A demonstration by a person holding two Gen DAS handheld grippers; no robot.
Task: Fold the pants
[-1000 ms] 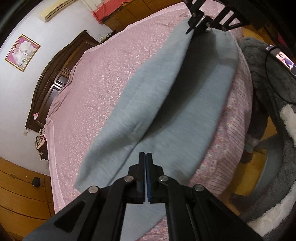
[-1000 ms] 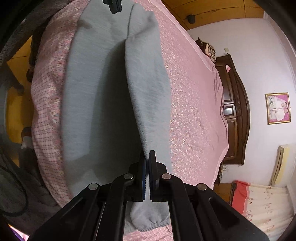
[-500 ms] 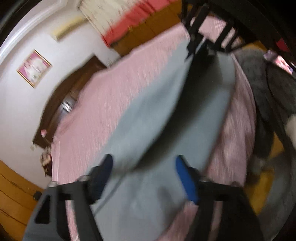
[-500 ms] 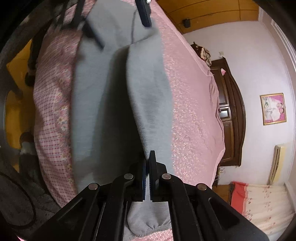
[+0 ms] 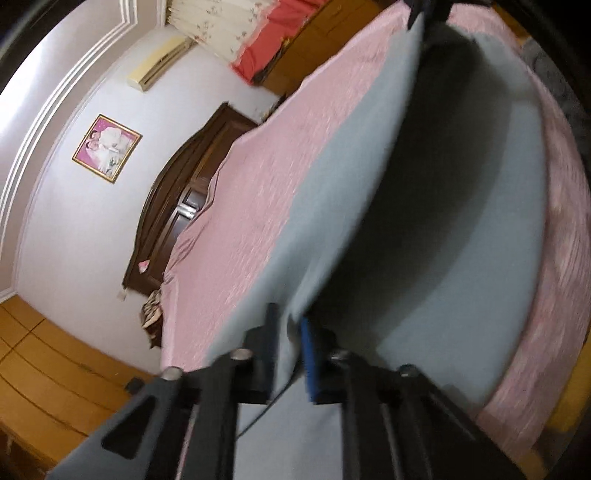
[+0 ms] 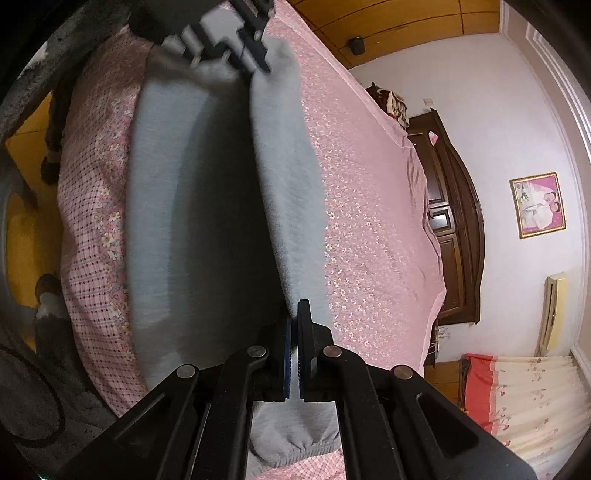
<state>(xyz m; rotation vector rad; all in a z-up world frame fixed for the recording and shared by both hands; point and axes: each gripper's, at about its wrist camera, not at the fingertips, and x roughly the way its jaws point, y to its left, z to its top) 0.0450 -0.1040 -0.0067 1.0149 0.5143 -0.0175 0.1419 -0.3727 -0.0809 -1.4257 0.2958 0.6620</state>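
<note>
Grey pants [image 5: 461, 258] lie lengthwise on a pink bed [image 5: 266, 177], with one long edge lifted into a taut ridge between my two grippers. My left gripper [image 5: 290, 350] has its fingers closed on the lifted fabric edge near one end. My right gripper [image 6: 294, 343] is shut on the same edge near the elastic cuff [image 6: 299, 448]. In the right wrist view the pants [image 6: 288, 192] stretch away to the left gripper [image 6: 236, 40] at the far end. The right gripper shows at the top of the left wrist view [image 5: 428, 11].
A dark wooden headboard [image 5: 173, 206] stands at the bed's far side below a framed picture [image 5: 107, 147]. Orange floor [image 6: 26, 236] and a dark fuzzy seat [image 6: 33, 417] lie beside the bed's near edge. Red and floral curtains [image 6: 524, 395] hang by the wall.
My left gripper opened half a second ago and has closed again on the pants edge. The lifted edge has risen higher above the bed. The right gripper kept its hold.
</note>
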